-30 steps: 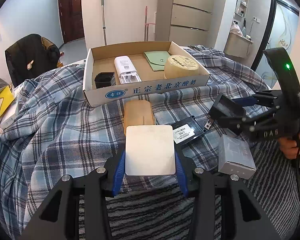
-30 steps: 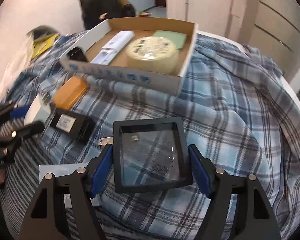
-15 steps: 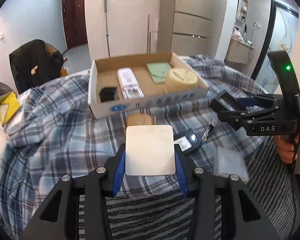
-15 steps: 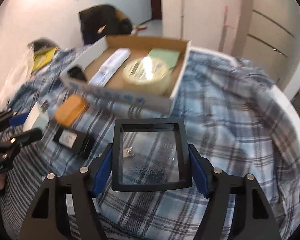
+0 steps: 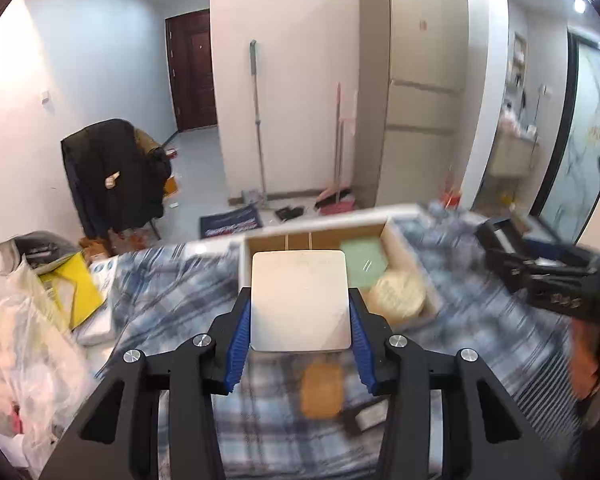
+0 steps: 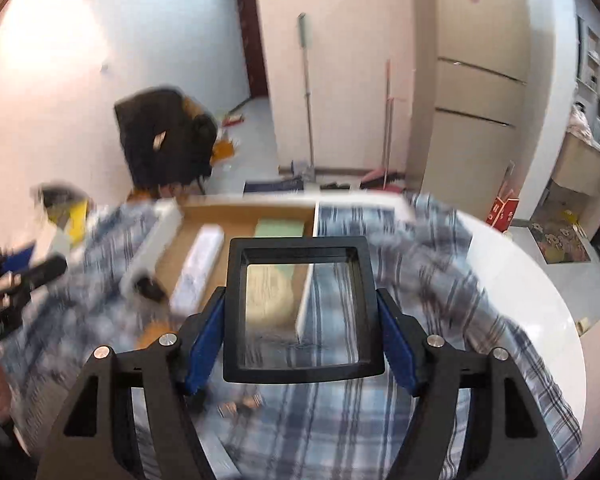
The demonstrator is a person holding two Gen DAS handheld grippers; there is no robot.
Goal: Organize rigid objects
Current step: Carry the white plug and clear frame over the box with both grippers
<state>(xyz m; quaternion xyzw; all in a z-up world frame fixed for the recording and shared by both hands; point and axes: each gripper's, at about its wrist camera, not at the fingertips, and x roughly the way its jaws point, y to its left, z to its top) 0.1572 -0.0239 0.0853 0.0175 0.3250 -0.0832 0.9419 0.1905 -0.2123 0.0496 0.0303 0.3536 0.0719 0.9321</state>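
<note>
My left gripper (image 5: 299, 314) is shut on a white square slab (image 5: 299, 276), held up in the air in front of the cardboard box (image 5: 406, 250). My right gripper (image 6: 300, 300) is shut on a black-framed clear case (image 6: 300, 374), also lifted, with the cardboard box (image 6: 236, 216) showing behind and through it. Inside the box lie a green pad (image 5: 362, 258), a round tan tin (image 5: 398, 298), a long white device (image 6: 200, 272) and a small black item (image 6: 150, 288). Below on the plaid cloth lies an orange case (image 5: 322, 390). Both views are motion-blurred.
A plaid blanket (image 6: 420, 280) covers a white round table (image 6: 520, 280). A black labelled item (image 5: 364, 416) lies beside the orange case. Plastic bags (image 5: 24, 344) and a yellow folder (image 5: 72, 292) sit at the left. Beyond stand a coat-draped chair (image 5: 116, 172), mops and a fridge (image 5: 420, 92).
Both grippers have risen with their loads and tipped up, so the room now fills the upper frames. The box and loose items have slid down in view.
</note>
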